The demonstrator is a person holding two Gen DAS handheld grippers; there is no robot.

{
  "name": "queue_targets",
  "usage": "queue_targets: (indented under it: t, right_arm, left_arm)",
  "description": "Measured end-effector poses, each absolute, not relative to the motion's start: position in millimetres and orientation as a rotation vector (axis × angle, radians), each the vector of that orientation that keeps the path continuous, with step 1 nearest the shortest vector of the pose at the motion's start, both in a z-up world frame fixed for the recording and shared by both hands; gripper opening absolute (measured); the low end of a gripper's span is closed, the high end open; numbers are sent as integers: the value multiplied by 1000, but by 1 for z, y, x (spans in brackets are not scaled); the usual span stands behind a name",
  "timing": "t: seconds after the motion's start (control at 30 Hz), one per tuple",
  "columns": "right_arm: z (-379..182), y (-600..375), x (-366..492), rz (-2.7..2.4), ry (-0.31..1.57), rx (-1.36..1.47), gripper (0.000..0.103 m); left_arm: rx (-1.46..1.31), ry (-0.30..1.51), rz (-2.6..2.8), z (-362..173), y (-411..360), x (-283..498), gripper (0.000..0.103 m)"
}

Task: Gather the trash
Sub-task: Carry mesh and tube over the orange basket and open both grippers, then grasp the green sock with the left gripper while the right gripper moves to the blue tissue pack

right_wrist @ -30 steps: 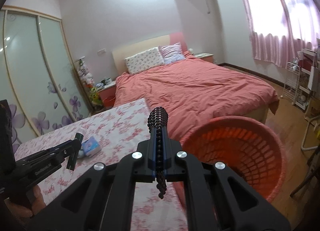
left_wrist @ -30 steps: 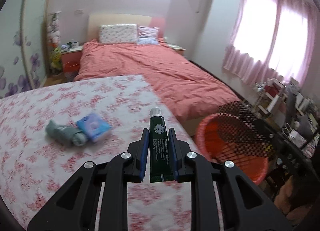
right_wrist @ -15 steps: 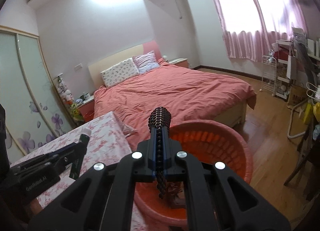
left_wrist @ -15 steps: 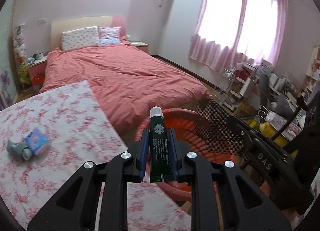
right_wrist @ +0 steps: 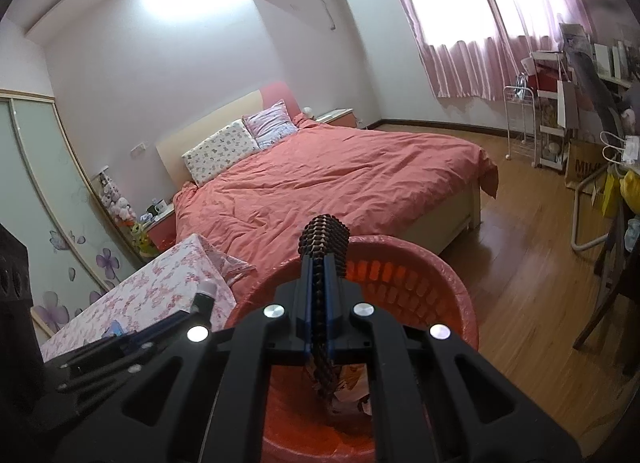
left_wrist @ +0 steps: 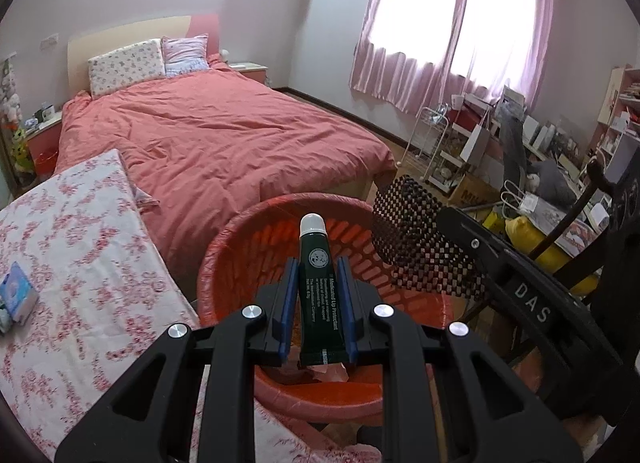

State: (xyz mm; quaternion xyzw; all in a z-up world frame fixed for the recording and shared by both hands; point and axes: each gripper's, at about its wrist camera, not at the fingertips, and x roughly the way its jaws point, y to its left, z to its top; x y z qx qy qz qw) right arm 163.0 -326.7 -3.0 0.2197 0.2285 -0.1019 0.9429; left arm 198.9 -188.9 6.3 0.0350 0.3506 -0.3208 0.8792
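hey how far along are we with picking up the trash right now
Done: some crumpled scraps already lie in the red basket. In hand: the left gripper grips a dark green tube over the basket, and the right gripper clamps a black beaded mat there too; neither is released yet. Left: a blue packet on the floral table.
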Motion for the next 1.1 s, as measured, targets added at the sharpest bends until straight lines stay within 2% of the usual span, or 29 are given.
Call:
queue_targets:
  t: [0.1,0.13,0.2,0.23,0.27,0.33,0.67,1.1]
  right_arm:
    - [-10,-332,170,-195,481,463,7]
    - [-12,-334,172,-192,487,468,10]
    - [-18,-341,175,-194,499,486,11]
    - [-20,-342,176,-193,502,493,13]
    - [-23,-346,176,-194,509,506,16]
    - [-27,-349,175,-202,513,518,27]
    - [-25,-337,177,-206,543,470,27]
    - [-14,-251,207,-57,597,332,34]
  left_arm:
    - [88,760,-670,-3,-197,202,20]
    - [91,772,-668,-6,-197,204,20]
    - [91,794,-659,-12,-196,207,28]
    - [92,808,-649,-15,-194,208,37]
    - [89,818,-639,-18,-192,210,42]
    - [90,837,-624,-24,-188,212,43]
    - [117,835,-497,-24,-147,215,46]
    - [26,800,-85,-17,19,244,58]
